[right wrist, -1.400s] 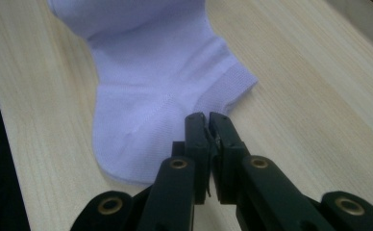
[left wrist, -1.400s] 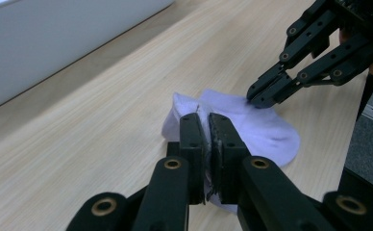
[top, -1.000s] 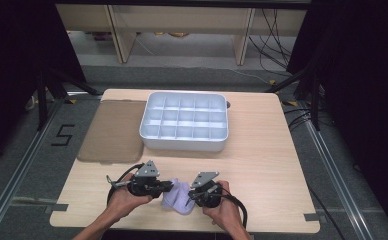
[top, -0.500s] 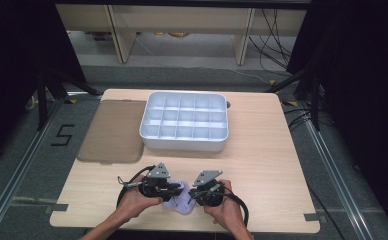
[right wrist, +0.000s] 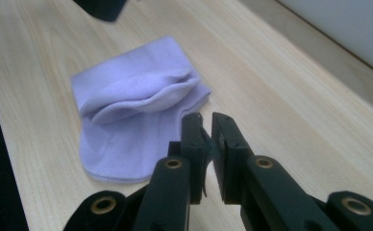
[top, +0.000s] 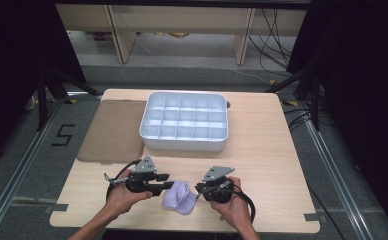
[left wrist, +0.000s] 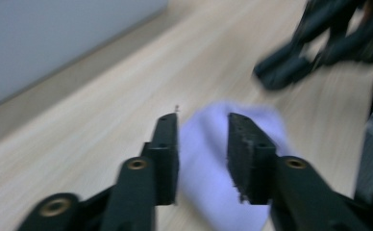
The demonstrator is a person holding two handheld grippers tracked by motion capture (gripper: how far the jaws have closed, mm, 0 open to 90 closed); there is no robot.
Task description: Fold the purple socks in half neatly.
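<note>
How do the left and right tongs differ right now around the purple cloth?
The left tongs have just been opening: their jaws stand apart over the purple cloth. The right tongs are nearly shut, a narrow gap between the jaws. The left point onto the cloth; the right sit at its edge. Both are hand-held, low over the wooden table.

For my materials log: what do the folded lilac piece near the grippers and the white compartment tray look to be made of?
Folded lilac cloth: soft knit or fleece-like fabric, matte, with limp rounded folds; possibly a sock. White compartment tray: probably moulded plastic, smooth, faintly glossy, with thin even dividers. It stands on a light wooden-look table with visible grain, maybe laminate.
</note>
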